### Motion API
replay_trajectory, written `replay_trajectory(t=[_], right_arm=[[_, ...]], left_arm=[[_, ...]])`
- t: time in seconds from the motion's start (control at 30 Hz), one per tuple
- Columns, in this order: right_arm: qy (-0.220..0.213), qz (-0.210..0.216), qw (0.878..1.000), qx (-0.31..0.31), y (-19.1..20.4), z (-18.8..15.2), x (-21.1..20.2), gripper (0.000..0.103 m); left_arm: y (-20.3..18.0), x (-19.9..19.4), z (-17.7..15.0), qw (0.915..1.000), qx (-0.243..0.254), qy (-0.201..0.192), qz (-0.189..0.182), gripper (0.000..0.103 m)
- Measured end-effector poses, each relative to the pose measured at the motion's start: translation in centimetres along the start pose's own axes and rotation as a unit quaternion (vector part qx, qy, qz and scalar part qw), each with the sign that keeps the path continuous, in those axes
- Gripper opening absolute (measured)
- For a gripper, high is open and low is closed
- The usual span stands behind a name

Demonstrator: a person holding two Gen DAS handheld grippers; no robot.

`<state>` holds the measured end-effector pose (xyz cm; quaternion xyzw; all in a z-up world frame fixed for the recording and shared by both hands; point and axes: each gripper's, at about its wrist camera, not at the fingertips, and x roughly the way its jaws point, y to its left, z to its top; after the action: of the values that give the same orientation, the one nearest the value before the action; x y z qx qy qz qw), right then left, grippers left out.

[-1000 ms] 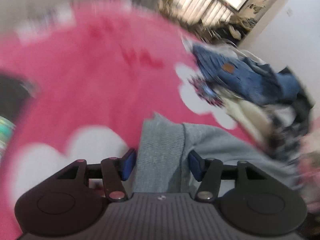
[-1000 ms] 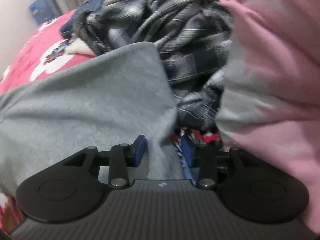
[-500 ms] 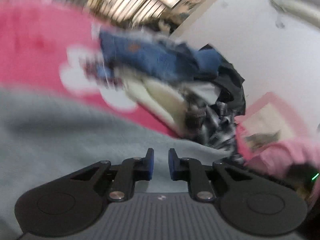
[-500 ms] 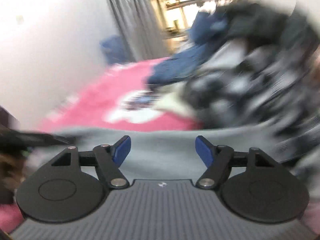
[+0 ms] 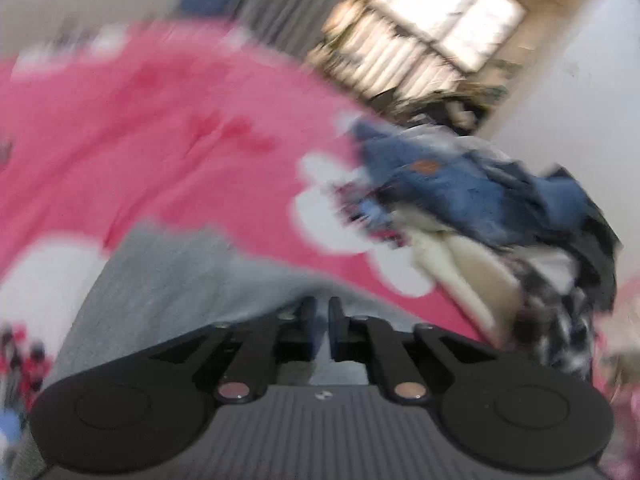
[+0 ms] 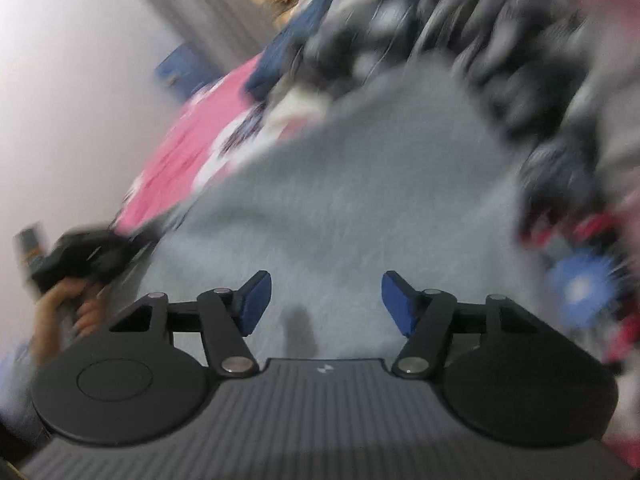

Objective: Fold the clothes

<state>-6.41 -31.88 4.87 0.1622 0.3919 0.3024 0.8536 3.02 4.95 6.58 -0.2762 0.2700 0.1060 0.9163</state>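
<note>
- Since a second ago, the left gripper [image 5: 322,312] has closed from wide open and the right gripper [image 6: 326,300] has let go of the grey garment's edge.
- The left jaws are nearly shut, closing on a fold of the grey garment [image 5: 168,280], which lies on the pink bedspread [image 5: 140,128].
- The right jaws, now narrowing, stand apart above the cloth, gripping nothing.
- Risk: a thin one-sided pinch may slip, or drag the garment crooked toward the clothes pile [image 5: 500,200].
</note>
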Motion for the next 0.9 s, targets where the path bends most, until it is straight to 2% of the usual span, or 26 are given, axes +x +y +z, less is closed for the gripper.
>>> replay_trajectory(t=[0.07, 0.1, 0.13, 0.17, 0.2, 0.23, 0.27, 0.33, 0.37, 0.47, 0.57, 0.63, 0.67, 0.73, 0.77, 0.83, 0.9], right_arm=[[-0.031, 0.017, 0.999, -0.032, 1.4, 1.8, -0.2, 0.069], [-0.042, 0.027, 0.997, -0.056, 2.2, 2.9, 0.1, 0.075], [-0.046, 0.021, 0.996, -0.079, 3.0, 3.8, 1.1, 0.075], [-0.044, 0.007, 0.995, -0.094, 3.4, 4.5, 2.5, 0.075], [-0.038, -0.008, 0.994, -0.105, 3.5, 5.0, 3.9, 0.075], [-0.027, -0.023, 0.993, -0.112, 3.1, 5.1, 5.5, 0.075], [-0.016, -0.039, 0.992, -0.118, 2.7, 5.1, 7.0, 0.074], [0.015, -0.083, 0.989, -0.121, 1.8, 4.7, 10.0, 0.07], [0.016, -0.095, 0.987, -0.126, 1.9, 4.5, 10.5, 0.069], [0.024, -0.127, 0.98, -0.153, 2.8, 4.1, 11.7, 0.072], [0.023, -0.118, 0.98, -0.159, 2.5, 4.1, 11.5, 0.074], [0.019, -0.096, 0.984, -0.149, 1.6, 4.2, 11.2, 0.074], [0.017, -0.089, 0.985, -0.146, 1.4, 4.2, 11.0, 0.074], [0.014, -0.076, 0.987, -0.141, 0.9, 4.3, 10.9, 0.074], [0.014, -0.074, 0.987, -0.145, 0.9, 4.4, 11.2, 0.075], [0.017, -0.068, 0.985, -0.155, 0.9, 4.6, 11.6, 0.078], [0.024, -0.06, 0.983, -0.17, 0.9, 4.9, 11.7, 0.08]], left_arm=[[-2.9, 0.2, -0.9, 0.9963, 0.055, -0.004, -0.067, 0.019], [-3.7, 0.9, -1.4, 0.9927, 0.064, 0.013, -0.102, 0.021], [-4.5, 1.9, -1.9, 0.9879, 0.07, 0.033, -0.134, 0.023], [-5.0, 3.3, -2.6, 0.9838, 0.062, 0.061, -0.157, 0.023], [-5.2, 4.6, -3.4, 0.9813, 0.053, 0.085, -0.164, 0.022], [-5.1, 5.8, -4.1, 0.9817, 0.052, 0.101, -0.153, 0.016], [-4.8, 6.5, -4.6, 0.9845, 0.055, 0.106, -0.129, 0.003], [-3.4, 6.9, -4.7, 0.9881, 0.038, 0.095, -0.115, 0.003], [-2.9, 6.9, -4.3, 0.99, 0.03, 0.092, -0.102, 0.003], [-1.8, 5.1, -2.8, 0.9969, 0.042, 0.051, -0.043, 0.003], [0.9, 3.6, -2.1, 0.9993, -0.004, 0.035, -0.006, 0.003], [1.8, 1.8, -1.6, 0.9992, 0.003, 0.015, 0.036, 0.003], [1.2, 1.2, -1.5, 0.9986, 0.023, 0.006, 0.048, 0.003], [-0.9, -0.1, -1.6, 0.9981, 0.058, -0.015, 0.018, 0.013], [-1.9, -0.6, -1.8, 0.9972, 0.073, -0.02, -0.004, 0.014], [-4.4, -0.7, -2.7, 0.9918, 0.085, 0.018, -0.094, 0.014], [-6.8, -0.5, -3.9, 0.9768, 0.093, 0.064, -0.181, 0.013]])
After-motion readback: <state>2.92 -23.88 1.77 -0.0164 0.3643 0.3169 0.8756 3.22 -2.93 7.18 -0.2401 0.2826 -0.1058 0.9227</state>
